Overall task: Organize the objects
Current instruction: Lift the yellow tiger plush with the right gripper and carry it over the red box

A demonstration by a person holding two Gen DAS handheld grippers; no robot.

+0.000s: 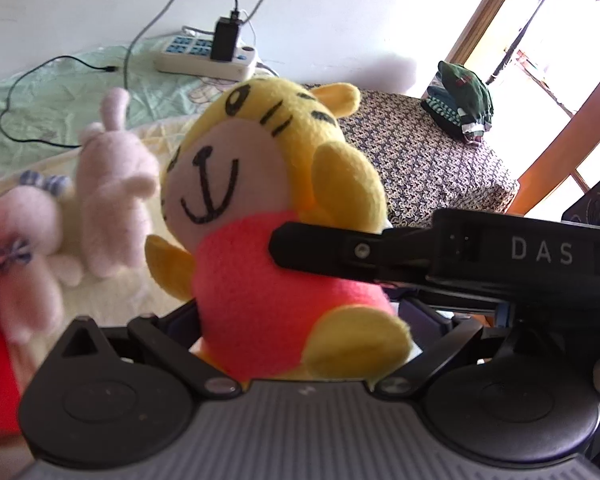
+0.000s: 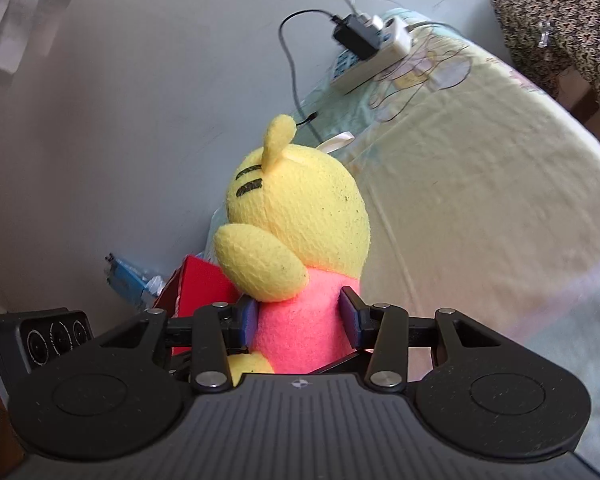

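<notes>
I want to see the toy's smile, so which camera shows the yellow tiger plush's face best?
The left wrist view: the yellow tiger plush faces it, smile and whiskers clear. The right wrist view shows only its back.

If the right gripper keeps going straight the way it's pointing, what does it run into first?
The right gripper already has the yellow tiger plush between its fingers, so the plush comes first. Beyond it probably the red box, though depth is unclear.

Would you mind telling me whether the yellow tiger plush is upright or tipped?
Upright: the tiger plush has its head above its pink body, which the right gripper clamps.
</notes>
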